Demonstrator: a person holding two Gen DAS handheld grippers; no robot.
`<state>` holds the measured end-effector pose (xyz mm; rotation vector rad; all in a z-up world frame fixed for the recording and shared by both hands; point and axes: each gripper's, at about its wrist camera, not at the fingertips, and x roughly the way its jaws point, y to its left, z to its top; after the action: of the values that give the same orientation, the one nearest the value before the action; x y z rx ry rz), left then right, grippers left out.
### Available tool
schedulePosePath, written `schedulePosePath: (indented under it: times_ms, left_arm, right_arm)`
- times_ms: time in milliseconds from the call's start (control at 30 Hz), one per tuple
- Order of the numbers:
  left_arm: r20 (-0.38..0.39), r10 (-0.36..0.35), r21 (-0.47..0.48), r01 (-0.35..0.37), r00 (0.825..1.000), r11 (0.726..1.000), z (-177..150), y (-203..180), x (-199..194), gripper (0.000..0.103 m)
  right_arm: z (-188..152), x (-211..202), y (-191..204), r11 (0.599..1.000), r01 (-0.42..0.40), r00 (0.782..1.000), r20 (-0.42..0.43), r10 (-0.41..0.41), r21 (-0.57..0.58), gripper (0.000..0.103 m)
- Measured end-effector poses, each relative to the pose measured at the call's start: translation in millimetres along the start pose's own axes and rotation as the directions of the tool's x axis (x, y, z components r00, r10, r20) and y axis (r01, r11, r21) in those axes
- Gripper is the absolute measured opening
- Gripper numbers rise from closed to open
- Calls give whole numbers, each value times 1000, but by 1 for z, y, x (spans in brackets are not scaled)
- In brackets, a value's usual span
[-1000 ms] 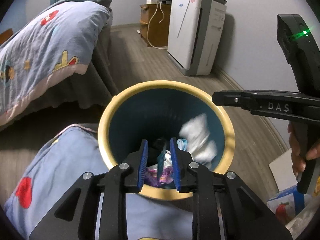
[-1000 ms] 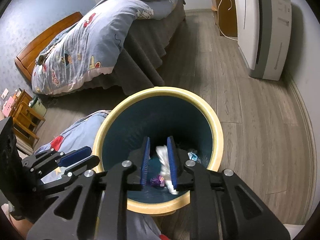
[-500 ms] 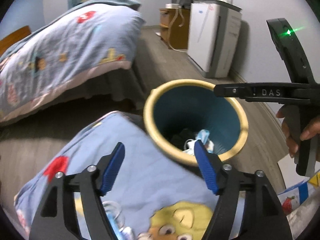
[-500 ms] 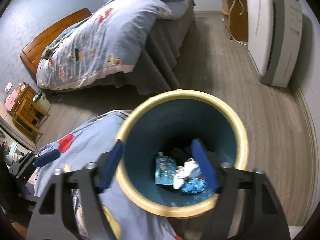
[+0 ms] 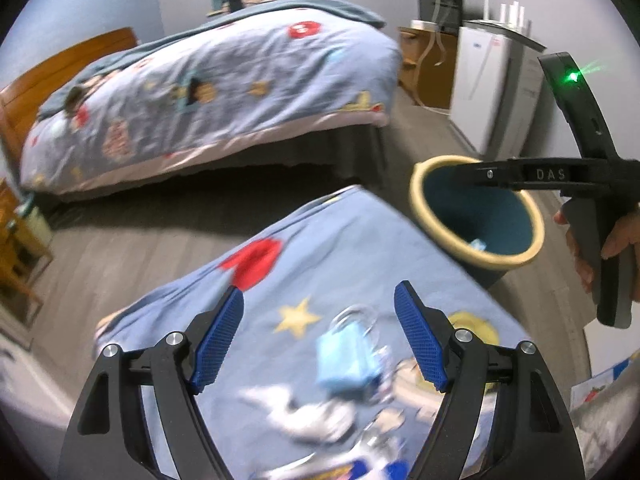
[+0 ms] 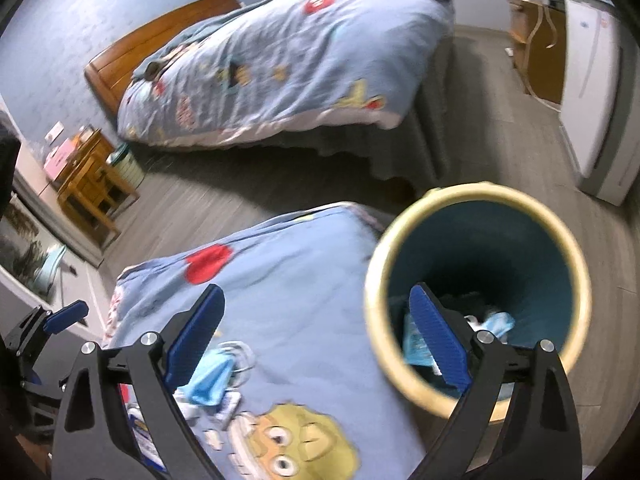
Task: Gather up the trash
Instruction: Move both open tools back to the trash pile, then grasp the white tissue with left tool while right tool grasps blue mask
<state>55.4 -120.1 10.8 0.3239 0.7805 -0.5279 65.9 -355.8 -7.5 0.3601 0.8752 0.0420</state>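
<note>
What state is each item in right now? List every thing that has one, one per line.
left gripper: open, nothing between the pads
right gripper: jaws opening, empty
trash bin: upright, uncovered, trash at the bottom
blue face mask: crumpled, lying on the quilt
quilt: spread flat beside the bin

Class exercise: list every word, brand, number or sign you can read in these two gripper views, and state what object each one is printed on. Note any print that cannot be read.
"DAS": on the black bar of the right gripper, seen from the left wrist view.
White appliance by the wall: small blue and red marks, too blurred to read.
Packaging at the lower right edge with a red picture: print unreadable.
Quilt: cartoon pictures only, no words.
</note>
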Motion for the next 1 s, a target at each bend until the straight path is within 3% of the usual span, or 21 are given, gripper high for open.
schedulePosePath:
  times_ms: [200,367,467,600,733,867,933,1000]
  left_arm:
    - [-55,88,-31,-90,995,995,-50,37,-22,78]
    - [-92,115,-74,-122,989,990,-79,66,-27,78]
    - [-119,119,-89,-130,986,988,-86,77,-20,78]
    - [-144,132,-80,-145,981,986,-93,84,-4,78]
    - [-182,123,-118,-146,976,982,-101,95,10,78]
    - [-190,103,-132,-129,976,983,-101,94,15,78]
    - [-189,89,-122,-114,978,986,-100,90,18,78]
    - [-187,77,-114,-100,979,988,-99,84,20,78]
  right_arm:
    - [-14,21,56,999,-47,996,-77,45,-21,92]
    - [-28,30,76,997,-38,991,-127,46,60,92]
    - [-40,36,82,997,-9,987,-162,22,78,92]
    - [-57,49,91,999,35,977,-212,-32,7,91]
    - [-75,73,99,1000,7,953,-303,-11,-17,65]
    - [-95,97,112,997,-69,914,-403,53,-25,46]
    - [-100,104,114,994,-107,897,-431,97,0,24]
    - [-100,105,114,991,-135,895,-427,132,23,15]
